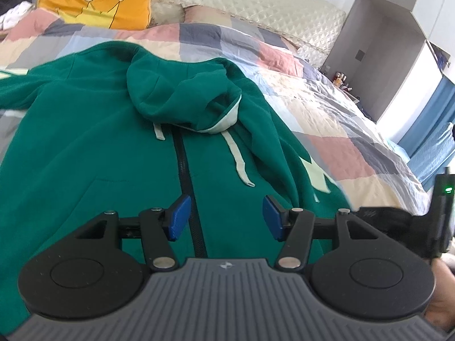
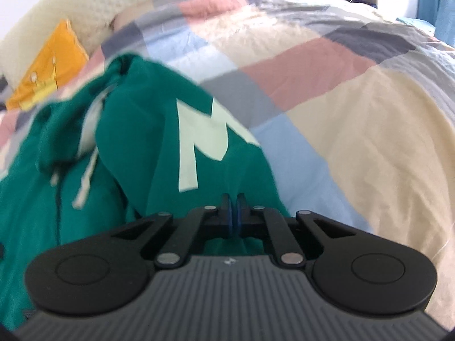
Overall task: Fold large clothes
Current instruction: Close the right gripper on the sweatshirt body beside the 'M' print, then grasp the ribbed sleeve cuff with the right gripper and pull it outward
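Patchwork bedding in pink, grey, blue and cream covers the bed [image 1: 335,130] on which everything is laid. Nearest in the left wrist view, the left gripper [image 1: 226,218] is held spread above the green hoodie [image 1: 93,147], its blue pads [image 1: 179,218] apart on either side of the dark zipper [image 1: 187,182] and gripping nothing. In the blurred right wrist view, the right gripper [image 2: 235,216] is seen pressed together on a fold of the hoodie's fabric, just below a pale printed letter M [image 2: 204,136]. Further on, the hood [image 1: 182,93] is bunched over the chest, with two white drawstrings [image 1: 237,159] trailing from it. Beyond the hoodie, an orange cushion [image 1: 105,2] is propped against the cream quilted headboard [image 1: 256,0]. A white cabinet [image 1: 392,48] and blue curtain [image 1: 435,99] are seen at the far side.
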`<state>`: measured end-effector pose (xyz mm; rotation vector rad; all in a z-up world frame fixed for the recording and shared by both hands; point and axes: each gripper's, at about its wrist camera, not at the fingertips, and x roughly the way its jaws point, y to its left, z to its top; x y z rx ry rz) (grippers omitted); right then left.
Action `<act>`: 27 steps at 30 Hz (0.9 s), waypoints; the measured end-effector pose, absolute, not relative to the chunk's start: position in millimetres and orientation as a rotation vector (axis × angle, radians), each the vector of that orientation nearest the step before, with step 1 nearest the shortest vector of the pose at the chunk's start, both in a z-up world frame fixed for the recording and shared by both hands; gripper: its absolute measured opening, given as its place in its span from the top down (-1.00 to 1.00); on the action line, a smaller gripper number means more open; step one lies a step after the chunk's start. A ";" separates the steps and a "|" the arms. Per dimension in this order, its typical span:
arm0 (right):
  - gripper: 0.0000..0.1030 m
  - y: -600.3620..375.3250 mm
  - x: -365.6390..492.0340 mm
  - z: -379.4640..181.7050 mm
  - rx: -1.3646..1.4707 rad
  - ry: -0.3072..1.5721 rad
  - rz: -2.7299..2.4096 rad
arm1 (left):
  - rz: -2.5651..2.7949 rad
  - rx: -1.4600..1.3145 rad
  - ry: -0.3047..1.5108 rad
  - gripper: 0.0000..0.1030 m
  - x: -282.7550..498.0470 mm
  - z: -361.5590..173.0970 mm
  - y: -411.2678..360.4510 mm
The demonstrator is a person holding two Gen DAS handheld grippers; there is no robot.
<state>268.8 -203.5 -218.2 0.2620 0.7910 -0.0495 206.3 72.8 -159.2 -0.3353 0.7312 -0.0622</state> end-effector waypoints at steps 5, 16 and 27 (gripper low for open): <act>0.89 -215.9 275.9 -178.0 0.208 0.674 -0.079 | -0.054 -0.352 0.738 -0.20 206.5 -162.5 77.3; 0.90 -299.3 345.4 -137.5 0.097 0.523 -0.284 | -0.024 -0.349 0.778 -0.20 212.7 -178.0 77.0; 0.88 -335.5 408.4 -230.7 0.098 0.670 -0.415 | 0.010 -0.383 0.812 -0.20 239.9 -194.4 80.3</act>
